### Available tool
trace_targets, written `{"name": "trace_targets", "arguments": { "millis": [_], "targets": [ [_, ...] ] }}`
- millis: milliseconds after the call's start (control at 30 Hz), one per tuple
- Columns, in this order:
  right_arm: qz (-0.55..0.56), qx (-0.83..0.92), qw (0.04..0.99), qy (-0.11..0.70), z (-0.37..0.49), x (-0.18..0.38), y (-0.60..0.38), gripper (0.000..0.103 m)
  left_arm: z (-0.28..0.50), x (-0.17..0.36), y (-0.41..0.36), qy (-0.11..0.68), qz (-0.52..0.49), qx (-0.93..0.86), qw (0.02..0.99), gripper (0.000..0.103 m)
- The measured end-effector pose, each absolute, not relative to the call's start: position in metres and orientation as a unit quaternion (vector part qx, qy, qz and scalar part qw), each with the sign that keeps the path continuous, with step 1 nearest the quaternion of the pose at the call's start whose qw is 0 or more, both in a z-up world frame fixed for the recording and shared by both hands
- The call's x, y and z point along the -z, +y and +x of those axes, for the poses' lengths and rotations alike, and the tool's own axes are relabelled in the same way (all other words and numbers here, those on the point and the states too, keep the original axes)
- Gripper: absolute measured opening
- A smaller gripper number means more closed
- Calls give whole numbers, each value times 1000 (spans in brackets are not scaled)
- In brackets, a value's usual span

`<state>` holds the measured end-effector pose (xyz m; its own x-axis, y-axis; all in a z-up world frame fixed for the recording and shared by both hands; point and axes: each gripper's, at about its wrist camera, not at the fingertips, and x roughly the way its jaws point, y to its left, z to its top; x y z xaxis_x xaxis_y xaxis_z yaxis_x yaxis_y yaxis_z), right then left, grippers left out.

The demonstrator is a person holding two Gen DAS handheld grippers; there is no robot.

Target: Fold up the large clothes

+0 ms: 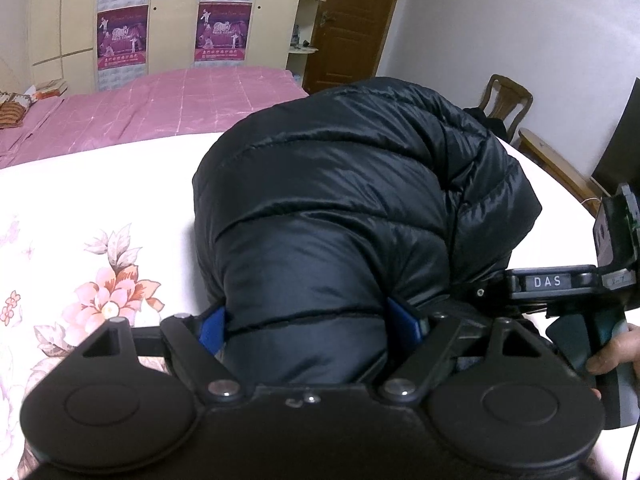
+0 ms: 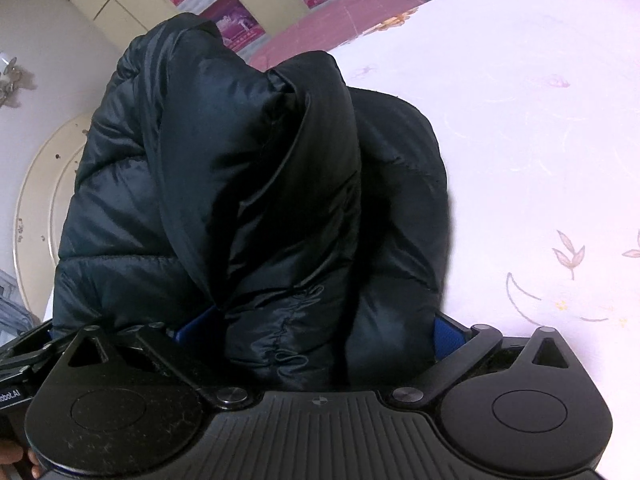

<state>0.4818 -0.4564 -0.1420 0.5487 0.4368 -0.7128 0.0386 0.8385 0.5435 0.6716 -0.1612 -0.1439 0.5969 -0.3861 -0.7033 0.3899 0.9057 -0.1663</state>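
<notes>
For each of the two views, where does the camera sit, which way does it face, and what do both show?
Left wrist: on the left gripper, facing down over the black puffer jacket toward the pink bed; a hand on the right gripper shows.
Right wrist: on the right gripper, facing the jacket and white floral sheet; fingertips show bottom left.
Shared: jacket between the jaws, sheet, bed.

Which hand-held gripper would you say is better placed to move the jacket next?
Left, probably: the left hand-held gripper pinches the black puffer jacket, while the right hand-held gripper stands wide around it.
</notes>
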Motion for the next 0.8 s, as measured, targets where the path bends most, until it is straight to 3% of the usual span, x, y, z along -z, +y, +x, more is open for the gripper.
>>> {"name": "trace_targets", "arguments": {
  "millis": [333, 400, 600, 733, 800],
  "targets": [
    [259, -118, 841, 460, 487, 139, -447, 102, 671, 144, -162, 393, 2, 216, 894, 79],
    [281, -138, 831, 460, 497, 142, -446, 78, 671, 144, -162, 394, 1, 212, 894, 79],
    [293, -146, 828, 455, 496, 139, -445, 67, 669, 143, -165, 391, 2, 206, 897, 79],
    [281, -144, 832, 456, 495, 138, -447, 73, 669, 144, -163, 393, 8, 213, 895, 79],
    [268, -139, 833, 463, 495, 138, -452, 91, 669, 144, -162, 395, 10, 217, 893, 79]
  ]
}}
